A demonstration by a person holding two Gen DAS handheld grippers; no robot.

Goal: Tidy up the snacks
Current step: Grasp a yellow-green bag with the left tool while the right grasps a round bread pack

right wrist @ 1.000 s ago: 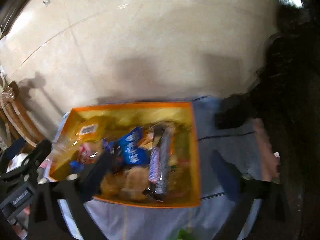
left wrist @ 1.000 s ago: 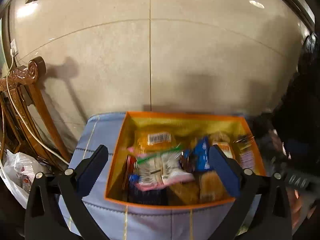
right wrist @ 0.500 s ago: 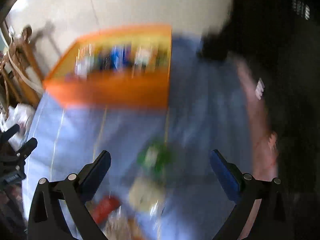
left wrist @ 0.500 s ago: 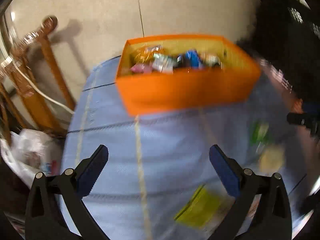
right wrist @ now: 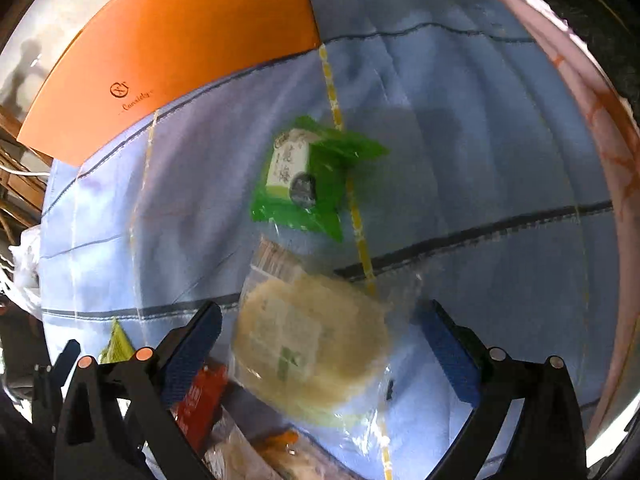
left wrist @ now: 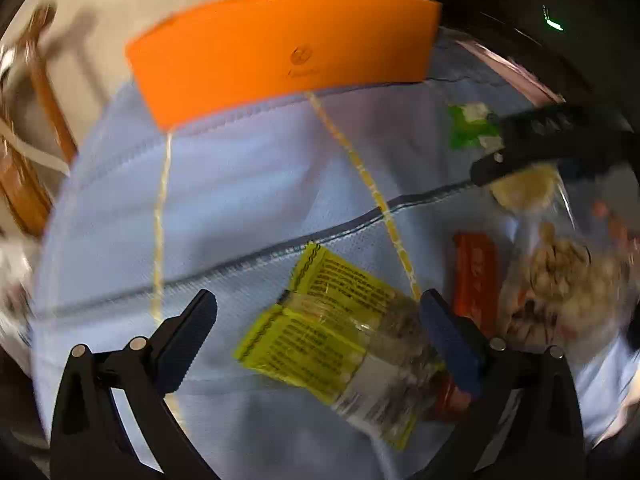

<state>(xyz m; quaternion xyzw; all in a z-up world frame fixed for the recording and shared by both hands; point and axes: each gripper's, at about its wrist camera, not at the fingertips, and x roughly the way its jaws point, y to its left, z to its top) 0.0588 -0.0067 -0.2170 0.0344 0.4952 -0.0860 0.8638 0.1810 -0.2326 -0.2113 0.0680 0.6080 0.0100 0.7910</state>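
One red packet [left wrist: 476, 276] partly hidden.

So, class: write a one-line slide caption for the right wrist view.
Open right gripper above a clear-wrapped round cracker pack, green snack packet and orange box beyond.

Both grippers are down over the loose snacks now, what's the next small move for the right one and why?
Probably lower the right gripper and close on the clear pack of pale round wafers. Its fingers are open with nothing between them, and that pack lies framed between them on the blue cloth. The orange box stands just beyond, ready to take it. The left gripper is likewise open, over the yellow packet.
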